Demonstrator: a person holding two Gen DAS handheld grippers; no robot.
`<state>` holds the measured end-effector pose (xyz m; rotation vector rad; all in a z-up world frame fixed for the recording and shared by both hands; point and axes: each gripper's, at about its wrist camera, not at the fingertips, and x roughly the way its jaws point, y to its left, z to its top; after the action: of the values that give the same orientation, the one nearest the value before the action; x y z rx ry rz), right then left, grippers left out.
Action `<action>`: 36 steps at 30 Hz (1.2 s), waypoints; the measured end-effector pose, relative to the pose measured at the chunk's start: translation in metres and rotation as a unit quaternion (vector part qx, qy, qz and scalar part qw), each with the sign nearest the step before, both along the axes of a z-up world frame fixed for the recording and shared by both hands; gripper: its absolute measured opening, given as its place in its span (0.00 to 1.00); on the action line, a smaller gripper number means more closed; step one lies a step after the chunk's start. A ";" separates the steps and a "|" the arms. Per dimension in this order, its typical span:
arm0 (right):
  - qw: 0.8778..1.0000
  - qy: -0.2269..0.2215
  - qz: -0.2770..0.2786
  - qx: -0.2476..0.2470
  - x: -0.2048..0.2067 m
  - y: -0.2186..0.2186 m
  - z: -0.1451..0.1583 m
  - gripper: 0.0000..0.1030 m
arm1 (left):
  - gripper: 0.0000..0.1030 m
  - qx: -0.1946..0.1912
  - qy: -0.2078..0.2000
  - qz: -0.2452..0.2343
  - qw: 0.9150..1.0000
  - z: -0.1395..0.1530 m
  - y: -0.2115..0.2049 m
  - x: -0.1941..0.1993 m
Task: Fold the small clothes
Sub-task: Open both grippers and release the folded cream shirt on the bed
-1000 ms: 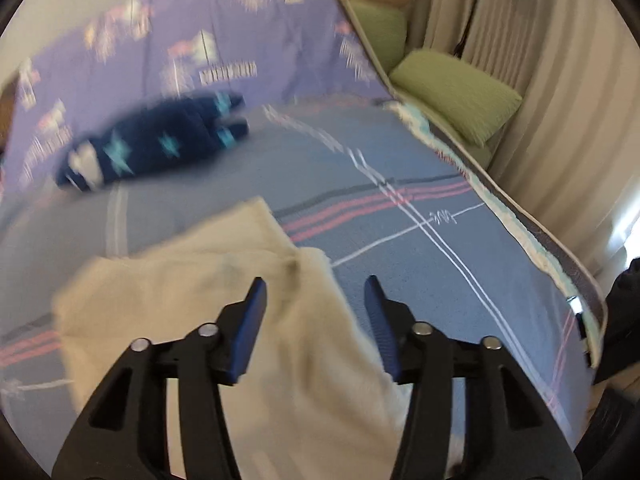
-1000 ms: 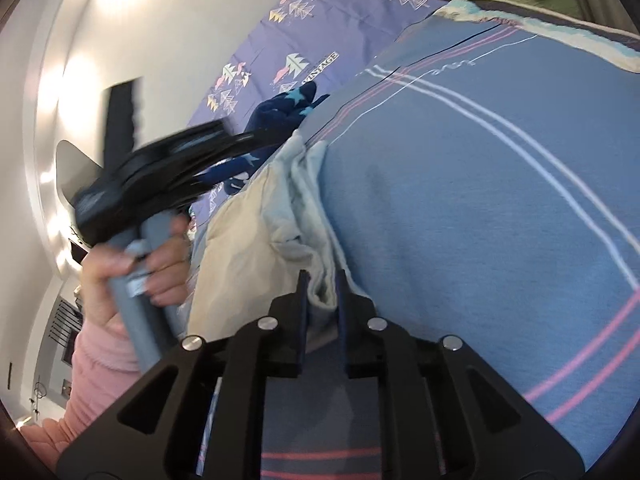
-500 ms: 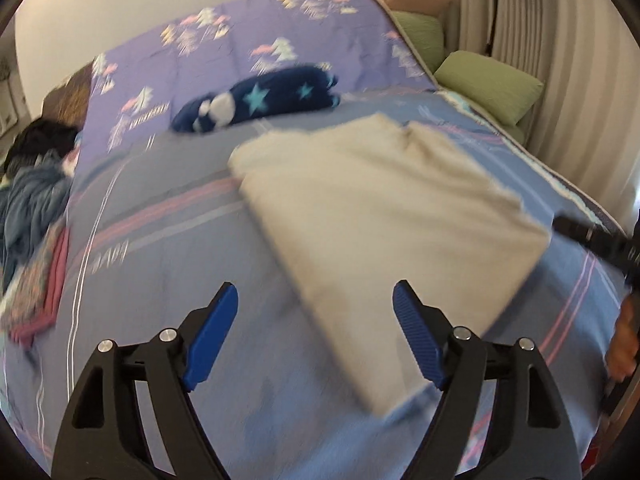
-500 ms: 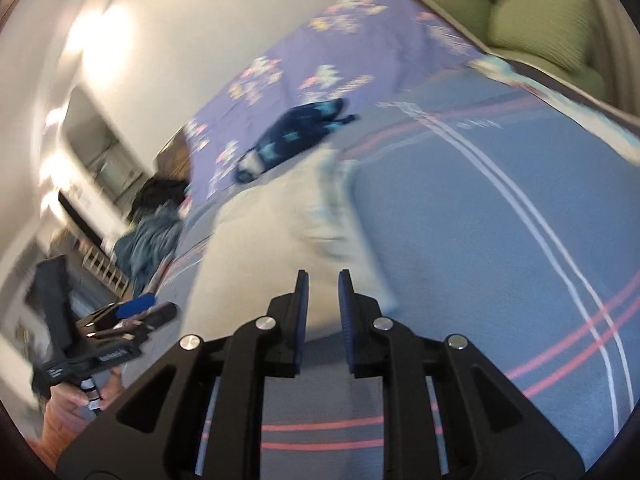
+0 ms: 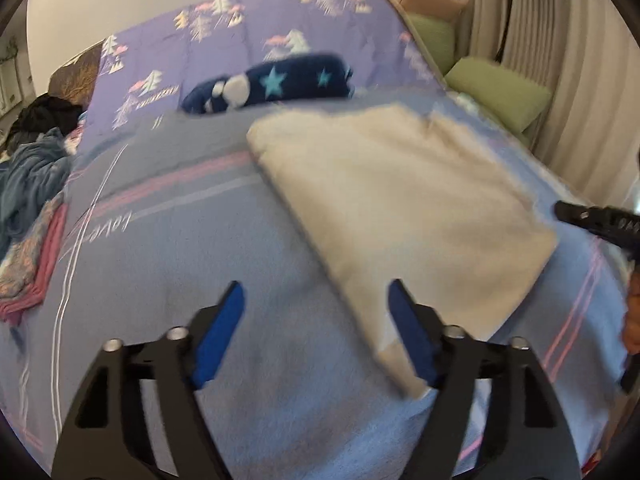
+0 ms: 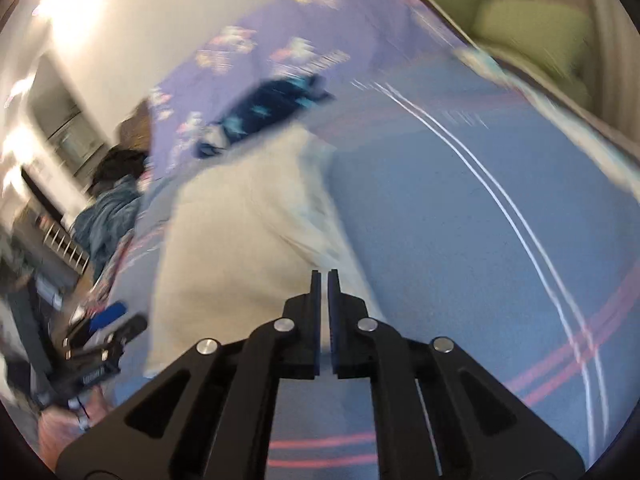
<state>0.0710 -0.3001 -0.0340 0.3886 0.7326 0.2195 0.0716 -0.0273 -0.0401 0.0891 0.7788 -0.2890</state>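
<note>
A cream garment [image 5: 400, 208] lies folded flat on the blue striped bed cover [image 5: 180, 280]; it also shows in the right wrist view [image 6: 240, 232]. My left gripper [image 5: 316, 316] is open and empty, held above the cover at the garment's near left corner. My right gripper [image 6: 325, 280] has its jaws nearly closed with a thin gap, and its tips stand over the garment's near edge; no cloth shows between them. The right gripper also shows at the right edge of the left wrist view [image 5: 596, 220], and the left gripper at the lower left of the right wrist view [image 6: 100, 344].
A navy star-patterned garment [image 5: 272, 84] lies behind the cream one on the purple quilt [image 5: 240, 36]. A pile of clothes [image 5: 28, 184] sits at the bed's left side. Green cushions [image 5: 500, 92] and curtains [image 5: 580, 80] are at the right.
My left gripper opened wide, let go of the cream garment and drew back to its near corner. My right gripper pulled back, its jaws closing further. The garment now lies flat.
</note>
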 end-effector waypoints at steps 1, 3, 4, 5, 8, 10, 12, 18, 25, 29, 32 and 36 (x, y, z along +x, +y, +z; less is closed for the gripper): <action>1.000 -0.011 0.024 0.001 0.010 0.009 0.008 0.06 | 0.54 -0.017 -0.002 -0.004 1.000 0.005 -0.001 0.004; 0.999 -0.020 0.048 0.001 0.022 0.024 0.013 0.09 | 0.48 -0.052 0.008 -0.017 0.998 0.010 -0.007 0.017; 0.998 -0.019 0.056 -0.001 0.033 0.027 0.013 0.11 | 0.47 -0.068 0.014 -0.023 0.997 0.009 -0.011 0.025; 0.998 -0.002 0.054 -0.009 0.048 0.030 0.006 0.12 | 0.47 -0.075 0.019 -0.028 0.997 0.007 -0.014 0.030; 0.996 0.074 -0.010 -0.050 0.077 0.018 -0.034 0.08 | 0.48 -0.051 0.045 -0.009 0.998 -0.020 -0.026 0.056; 0.998 0.067 -0.013 0.007 0.077 0.002 -0.049 0.03 | 0.49 -0.065 0.053 -0.008 0.996 -0.030 -0.023 0.059; 0.997 0.074 -0.014 0.028 0.076 -0.008 -0.046 0.00 | 0.50 -0.089 0.052 -0.010 0.995 -0.028 -0.014 0.057; 1.000 0.020 0.011 -0.020 0.105 -0.003 0.003 0.54 | 0.50 -0.105 0.056 -0.026 0.992 -0.008 -0.009 0.078; 0.994 0.087 0.017 -0.060 0.191 0.003 -0.030 0.29 | 0.64 -0.047 0.032 0.009 0.998 -0.012 -0.015 0.139; 0.994 0.100 0.011 0.049 0.194 -0.035 -0.060 0.29 | 0.77 -0.064 0.061 0.046 0.995 -0.039 0.002 0.149; 0.993 0.099 -0.015 0.055 0.190 -0.047 -0.052 0.30 | 0.77 -0.094 0.065 0.044 0.993 -0.039 0.011 0.148; 0.994 0.076 0.000 0.072 0.173 -0.055 -0.037 0.52 | 0.78 -0.109 0.062 0.041 0.991 -0.036 0.015 0.141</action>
<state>0.2437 -0.3554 -0.0707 0.5473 0.8695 0.2450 0.2128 -0.0127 -0.0761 -0.1680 0.8675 -0.3015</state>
